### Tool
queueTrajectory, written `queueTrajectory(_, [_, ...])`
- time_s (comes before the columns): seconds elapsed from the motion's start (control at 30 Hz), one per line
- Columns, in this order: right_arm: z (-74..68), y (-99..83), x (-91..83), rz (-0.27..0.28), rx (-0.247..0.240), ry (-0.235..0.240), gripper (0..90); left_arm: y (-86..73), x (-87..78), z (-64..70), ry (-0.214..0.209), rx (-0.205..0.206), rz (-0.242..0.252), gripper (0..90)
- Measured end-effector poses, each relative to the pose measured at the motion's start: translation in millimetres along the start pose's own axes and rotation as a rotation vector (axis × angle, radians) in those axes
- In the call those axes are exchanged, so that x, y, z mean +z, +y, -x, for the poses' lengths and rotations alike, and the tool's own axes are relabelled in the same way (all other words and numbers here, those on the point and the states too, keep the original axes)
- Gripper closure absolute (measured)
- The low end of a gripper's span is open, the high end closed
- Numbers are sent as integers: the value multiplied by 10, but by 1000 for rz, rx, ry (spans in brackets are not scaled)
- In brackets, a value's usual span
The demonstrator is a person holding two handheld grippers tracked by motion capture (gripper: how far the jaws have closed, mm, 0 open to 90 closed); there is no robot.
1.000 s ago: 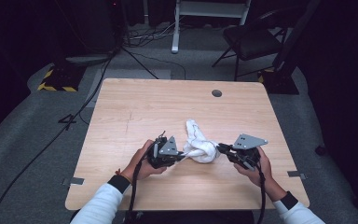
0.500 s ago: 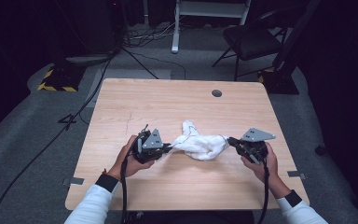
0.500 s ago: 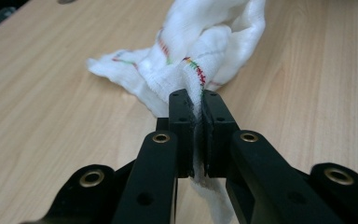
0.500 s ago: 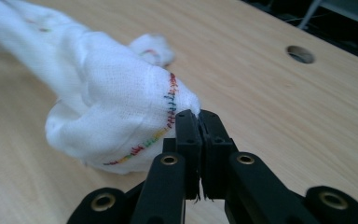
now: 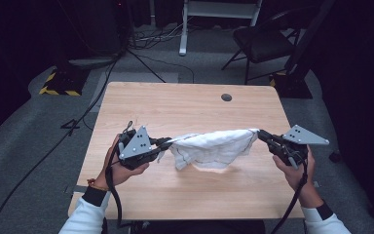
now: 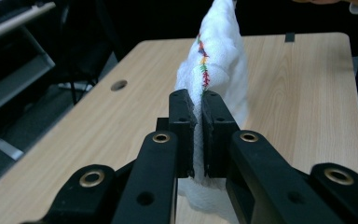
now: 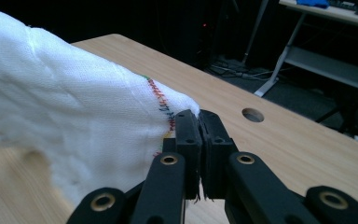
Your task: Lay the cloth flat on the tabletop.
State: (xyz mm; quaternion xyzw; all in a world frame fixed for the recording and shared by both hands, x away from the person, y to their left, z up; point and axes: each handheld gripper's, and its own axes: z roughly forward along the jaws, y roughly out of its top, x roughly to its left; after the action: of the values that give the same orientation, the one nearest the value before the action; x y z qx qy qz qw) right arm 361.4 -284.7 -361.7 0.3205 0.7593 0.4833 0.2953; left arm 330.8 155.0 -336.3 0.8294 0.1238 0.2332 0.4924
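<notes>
A white cloth [image 5: 209, 147] with a multicoloured stitched edge [image 6: 203, 70] hangs stretched above the wooden table [image 5: 190, 107] between my two grippers. My left gripper [image 5: 167, 142] is shut on the cloth's left end; its jaws pinch the fabric [image 6: 199, 98] in the left gripper view. On the right end my right gripper [image 5: 259, 133] is shut too, clamping a corner [image 7: 198, 116] beside the stitching [image 7: 161, 105]. The cloth's middle sags down close to the tabletop.
A round cable hole [image 5: 226, 97] sits near the table's far edge. Beyond the table stand a black chair [image 5: 263, 41] and a white desk frame [image 5: 214, 14], with cables on the grey floor [image 5: 141, 63]. A yellow-black striped block [image 5: 58, 83] lies at far left.
Both grippers have moved apart, left one leftward and right one rightward. The cloth, bunched on the table a second ago, is now lifted and pulled out between them.
</notes>
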Motion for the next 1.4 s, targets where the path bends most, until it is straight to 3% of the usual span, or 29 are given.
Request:
queueTrajectory(0.1, [-7,38,16,0,-15,-14,876,26,36,-26,21,17,-23,842])
queueTrajectory(0.2, [33,46,123,-17,-9,-22,875,-44,194,-166,37,-3,-84,837])
queueTrajectory(0.23, [77,29,280,-55,-6,-21,874,-141,341,-323,41,-48,-123,834])
queueTrajectory(0.33, [125,-9,526,-102,-13,-23,874,-312,584,-559,63,-114,-186,815])
queueTrajectory(0.37, [125,-9,526,-102,-13,-23,874,-312,584,-559,63,-114,-186,805])
queueTrajectory(0.4, [157,-58,751,-144,-12,-21,873,-396,704,-648,72,-141,-219,794])
queueTrajectory(0.47, [179,-98,918,-171,-11,-27,870,-565,962,-784,110,-180,-294,761])
queueTrajectory(0.53, [194,-121,1017,-195,-9,-27,865,-620,1038,-821,130,-197,-306,708])
queueTrajectory(0.57, [204,-146,1112,-217,-16,-38,831,-685,1124,-862,162,-218,-313,708])
queueTrajectory(0.6, [220,-187,1247,-247,-23,-57,719,-707,1161,-874,180,-239,-319,623])
queueTrajectory(0.63, [239,-235,1368,-291,-5,-92,611,-747,1212,-893,168,-302,-315,498])
queueTrajectory(0.67, [239,-235,1368,-291,-5,-92,611,-747,1212,-893,168,-302,-315,465])
queueTrajectory(0.7, [247,-257,1399,-305,8,-90,562,-764,1238,-854,129,-321,-304,465])
queueTrajectory(0.73, [250,-302,1433,-338,24,-61,512,-760,1251,-813,110,-309,-309,409])
queueTrajectory(0.77, [222,-344,1425,-373,-6,-54,491,-730,1282,-686,78,-271,-328,343])
queueTrajectory(0.8, [213,-361,1406,-381,-31,-54,484,-711,1296,-602,60,-261,-329,325])
queueTrajectory(0.83, [209,-385,1370,-383,-44,-48,469,-711,1296,-602,60,-261,-329,314])
queueTrajectory(0.93, [233,-487,1235,-399,-48,-6,430,-658,1366,-270,-12,-211,-335,294])
queueTrajectory(1.03, [262,-623,1158,-441,-61,-3,413,-658,1458,-78,-61,-180,-355,285])
queueTrajectory(1.07, [262,-623,1158,-441,-61,-3,413,-658,1458,-78,-61,-180,-355,284])
queueTrajectory(1.1, [304,-701,1133,-459,-31,11,402,-676,1530,14,-88,-172,-371,284])
queueTrajectory(1.27, [306,-803,1131,-486,-45,16,382,-747,1654,84,-116,-162,-411,289])
queueTrajectory(1.33, [321,-852,1155,-507,-11,33,377,-816,1697,90,-118,-166,-442,296])
queueTrajectory(1.4, [321,-870,1168,-519,-15,38,377,-843,1705,87,-116,-166,-448,308])
